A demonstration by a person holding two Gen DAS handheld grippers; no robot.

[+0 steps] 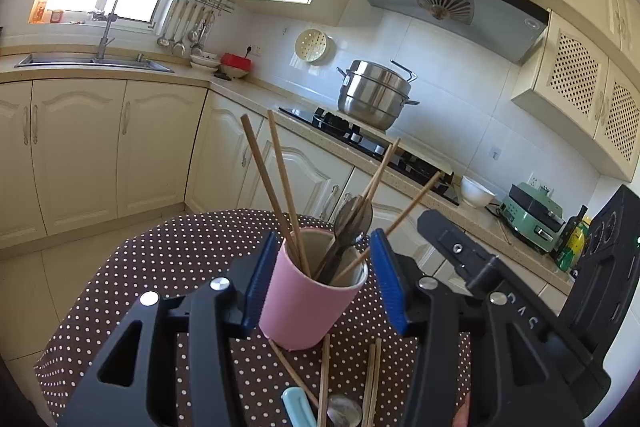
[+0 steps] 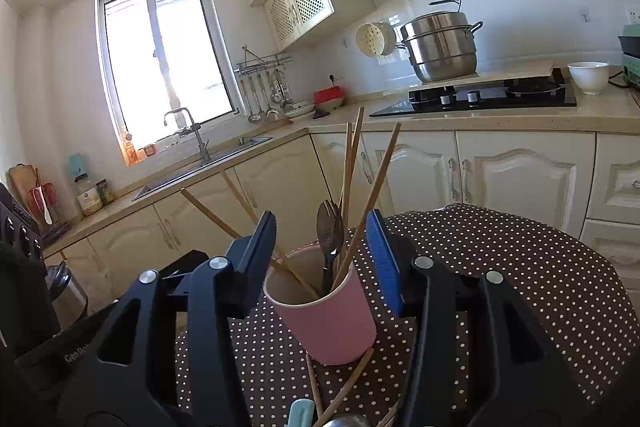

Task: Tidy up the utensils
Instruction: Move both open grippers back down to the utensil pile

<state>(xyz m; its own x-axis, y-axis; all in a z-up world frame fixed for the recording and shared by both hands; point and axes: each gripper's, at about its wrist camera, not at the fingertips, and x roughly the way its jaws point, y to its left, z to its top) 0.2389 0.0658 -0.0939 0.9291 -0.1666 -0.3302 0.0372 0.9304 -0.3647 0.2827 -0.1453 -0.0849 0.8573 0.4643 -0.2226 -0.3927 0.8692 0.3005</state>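
Both grippers hover over the polka-dot tablecloth (image 1: 168, 259), and the pink cup (image 1: 308, 303) sits dead ahead of each. The left gripper (image 1: 324, 279) has its blue pads spread to either side of the cup, clear of its wall, gripping nothing. The right gripper (image 2: 324, 259) is released as well, jaws apart with the same cup (image 2: 332, 323) framed between them and no pad pressing on it.

Inside the cup stand several wooden chopsticks (image 1: 280, 187) fanned out at slants, plus a metal spoon (image 1: 354, 219) bowl-up. So that part looks sorted.

What's left lies nearer than the cup: loose chopsticks (image 1: 324, 379) on the cloth right under the left gripper's frame, running roughly lengthwise along its pointing line, ends toward the cup's foot. Beside them are a pale blue handle (image 1: 298, 407) and another spoon bowl (image 1: 344, 411), cut off at the frame's edge.

From the right wrist, the loose sticks (image 2: 344, 387) angle up toward the cup's base. Both grippers look about equally near; either would have to draw back and dip, I'd say, since the sticks lie below and behind the fingertips.
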